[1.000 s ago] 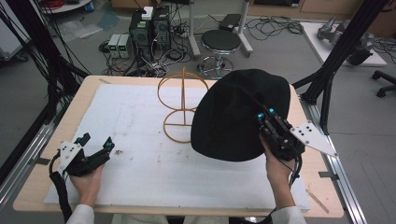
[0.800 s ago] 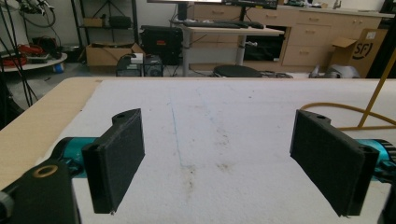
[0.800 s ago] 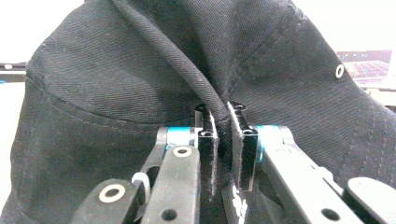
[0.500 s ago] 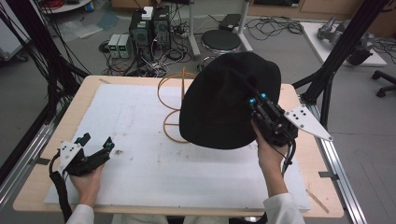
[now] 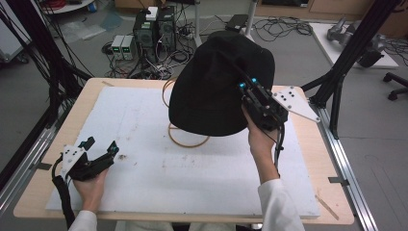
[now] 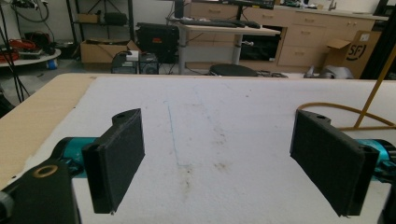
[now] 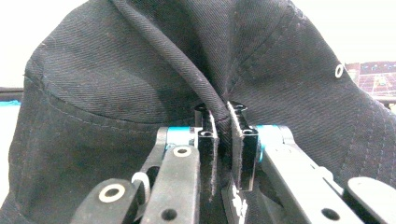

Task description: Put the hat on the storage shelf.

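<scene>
While right tongs [image 5: 246,87] pinch it, black hat [image 5: 211,91] hangs crown-up; left tongs [image 5: 100,146] spread

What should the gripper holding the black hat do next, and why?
Probably carry the black fabric hat a little further over the tan wire stand and start lowering it on. The right hand-held gripper is clamped on a fold of the hat, which hangs above the stand rather than resting on it. The left hand-held gripper sits open on the white mat.
</scene>
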`<state>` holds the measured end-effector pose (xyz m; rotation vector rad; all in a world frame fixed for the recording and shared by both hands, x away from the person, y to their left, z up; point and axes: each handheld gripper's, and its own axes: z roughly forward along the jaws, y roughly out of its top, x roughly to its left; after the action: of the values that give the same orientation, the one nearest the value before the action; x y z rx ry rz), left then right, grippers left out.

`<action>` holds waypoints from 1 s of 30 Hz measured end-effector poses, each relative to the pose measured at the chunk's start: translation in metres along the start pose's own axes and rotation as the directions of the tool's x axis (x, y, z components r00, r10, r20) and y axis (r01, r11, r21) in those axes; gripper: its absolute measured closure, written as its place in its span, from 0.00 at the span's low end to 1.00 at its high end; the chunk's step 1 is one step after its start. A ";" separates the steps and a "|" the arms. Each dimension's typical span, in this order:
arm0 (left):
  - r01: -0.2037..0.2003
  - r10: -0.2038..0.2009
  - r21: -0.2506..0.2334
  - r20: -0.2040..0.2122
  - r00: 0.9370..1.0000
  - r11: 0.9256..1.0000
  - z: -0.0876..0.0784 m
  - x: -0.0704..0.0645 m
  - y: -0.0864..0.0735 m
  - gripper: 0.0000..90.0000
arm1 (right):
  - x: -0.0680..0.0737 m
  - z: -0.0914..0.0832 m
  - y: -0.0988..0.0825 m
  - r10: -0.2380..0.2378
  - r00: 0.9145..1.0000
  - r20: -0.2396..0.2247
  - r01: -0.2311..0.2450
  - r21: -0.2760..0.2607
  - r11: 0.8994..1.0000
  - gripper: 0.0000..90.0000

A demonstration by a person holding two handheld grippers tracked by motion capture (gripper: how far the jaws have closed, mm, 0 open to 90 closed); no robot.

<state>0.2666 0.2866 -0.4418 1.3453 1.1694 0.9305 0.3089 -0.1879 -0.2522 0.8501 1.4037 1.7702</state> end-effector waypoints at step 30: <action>0.071 -0.073 -0.055 -0.027 0.997 0.996 -0.008 0.012 0.004 0.21 | 0.028 0.080 -0.022 0.079 0.996 -0.051 -0.081 -0.030 0.996 0.93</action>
<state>0.2616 0.3007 -0.4380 1.2424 1.1984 0.9259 0.3643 -0.1198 -0.2567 0.8616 1.3865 1.8810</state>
